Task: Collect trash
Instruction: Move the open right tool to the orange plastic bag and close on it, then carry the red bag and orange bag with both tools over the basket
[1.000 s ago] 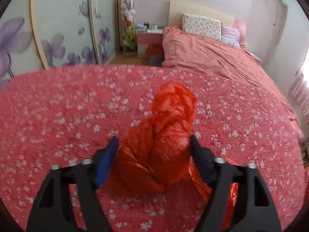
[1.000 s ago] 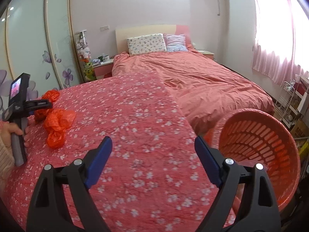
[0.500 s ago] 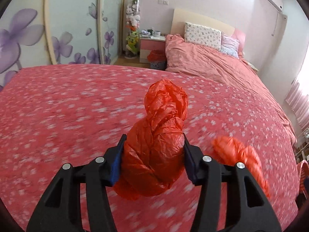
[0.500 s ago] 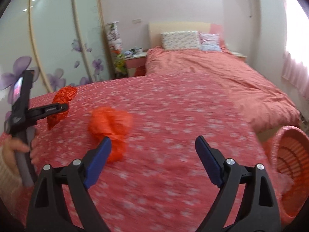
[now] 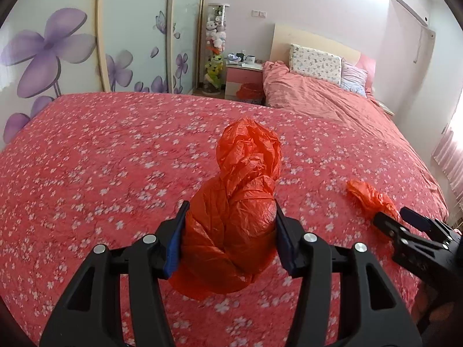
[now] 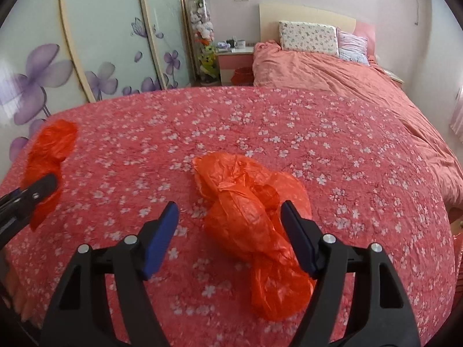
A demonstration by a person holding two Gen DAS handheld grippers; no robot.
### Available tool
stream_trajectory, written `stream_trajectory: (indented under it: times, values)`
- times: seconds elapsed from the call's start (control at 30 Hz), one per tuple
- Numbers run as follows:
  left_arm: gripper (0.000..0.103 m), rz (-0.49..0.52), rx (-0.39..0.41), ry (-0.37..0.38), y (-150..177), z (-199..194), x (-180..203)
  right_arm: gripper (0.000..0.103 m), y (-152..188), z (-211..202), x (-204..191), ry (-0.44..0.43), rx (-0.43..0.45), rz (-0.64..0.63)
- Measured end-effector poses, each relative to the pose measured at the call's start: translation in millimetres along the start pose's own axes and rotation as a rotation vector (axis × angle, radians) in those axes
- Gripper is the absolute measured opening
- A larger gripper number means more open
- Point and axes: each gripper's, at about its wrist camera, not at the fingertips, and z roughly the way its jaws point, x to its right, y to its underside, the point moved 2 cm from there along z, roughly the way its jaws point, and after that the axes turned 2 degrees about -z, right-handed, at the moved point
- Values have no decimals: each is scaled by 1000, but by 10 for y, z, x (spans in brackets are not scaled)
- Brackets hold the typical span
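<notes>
My left gripper point(image 5: 230, 231) is shut on a crumpled orange plastic bag point(image 5: 240, 202) and holds it above the red flowered bedspread point(image 5: 101, 159). That bag also shows at the far left of the right wrist view point(image 6: 49, 156). A second orange plastic bag point(image 6: 254, 219) lies on the bedspread. My right gripper point(image 6: 230, 231) is open around its near end, the bag lying closer to the right finger. In the left wrist view this second bag point(image 5: 370, 196) lies at the right with the right gripper point(image 5: 402, 219) at it.
The bedspread point(image 6: 289, 121) covers a wide surface in front of a bed with a pink duvet point(image 6: 332, 72) and pillows. A wardrobe with purple flowers point(image 5: 58, 52) stands at the left. A bedside table point(image 5: 246, 72) and a small bin point(image 5: 249, 91) are at the back.
My left gripper closed on the first orange bag and lifted it. My right gripper swung left from the basket side to the second bag and narrowed its opening around it.
</notes>
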Motion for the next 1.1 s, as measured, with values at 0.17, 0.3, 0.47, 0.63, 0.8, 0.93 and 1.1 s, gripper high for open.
stream_trajectory:
  times: [0.17,0.3,0.47,0.63,0.8,0.93,1.1]
  values:
    - [54,-7,-10,-1,19,8,-26,57,47,72,37,32,-39,-1]
    - [54,3,-14,6,44,3,30,40,113,75,105,38,-54,4]
    - [54,20,-25,17,97,1,165,35,231,-60,264,48,-36,23]
    - [54,42,-25,33,110,-36,330,35,297,-231,456,75,-11,37]
    - [54,75,-18,55,127,-113,534,35,368,-453,702,91,16,76]
    - [54,102,-10,75,128,-191,719,35,408,-647,895,105,39,105]
    - [54,140,0,100,149,-285,944,35,443,-872,1043,127,72,125]
